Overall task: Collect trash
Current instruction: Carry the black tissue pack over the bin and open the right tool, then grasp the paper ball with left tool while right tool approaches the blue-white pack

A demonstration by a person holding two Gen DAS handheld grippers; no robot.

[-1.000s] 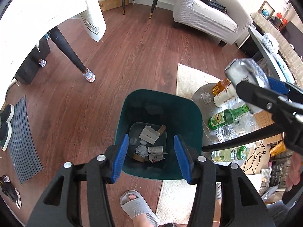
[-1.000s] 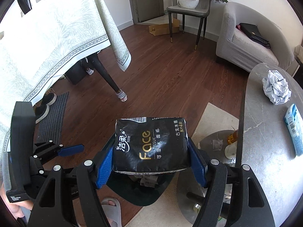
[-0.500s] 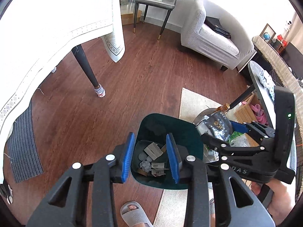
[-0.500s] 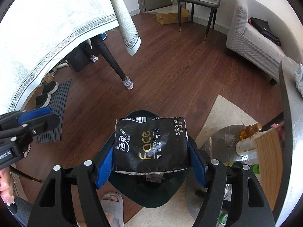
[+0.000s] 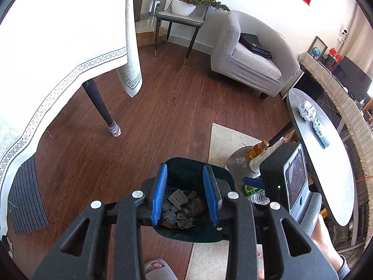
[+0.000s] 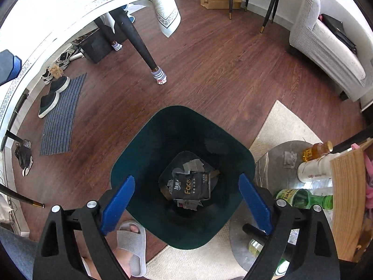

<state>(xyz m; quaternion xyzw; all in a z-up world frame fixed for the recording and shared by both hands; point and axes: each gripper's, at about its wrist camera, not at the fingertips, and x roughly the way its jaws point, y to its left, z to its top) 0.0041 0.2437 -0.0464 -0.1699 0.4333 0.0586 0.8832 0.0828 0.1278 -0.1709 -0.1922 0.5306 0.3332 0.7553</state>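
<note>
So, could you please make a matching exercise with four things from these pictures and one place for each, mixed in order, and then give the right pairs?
Things
1. black tissue pack
2. crumpled paper ball
3. green glass bottle
4. black bag

Places
A. on the grey armchair
B. inside the dark green bin, on top of other trash
C. lying on the low round side table
D. on the long grey tabletop

Pairs: 1-B, 2-D, 3-C, 4-A

Wood floor (image 6: 221, 74), grey armchair (image 5: 251, 56) (sunlit), white wall.
</note>
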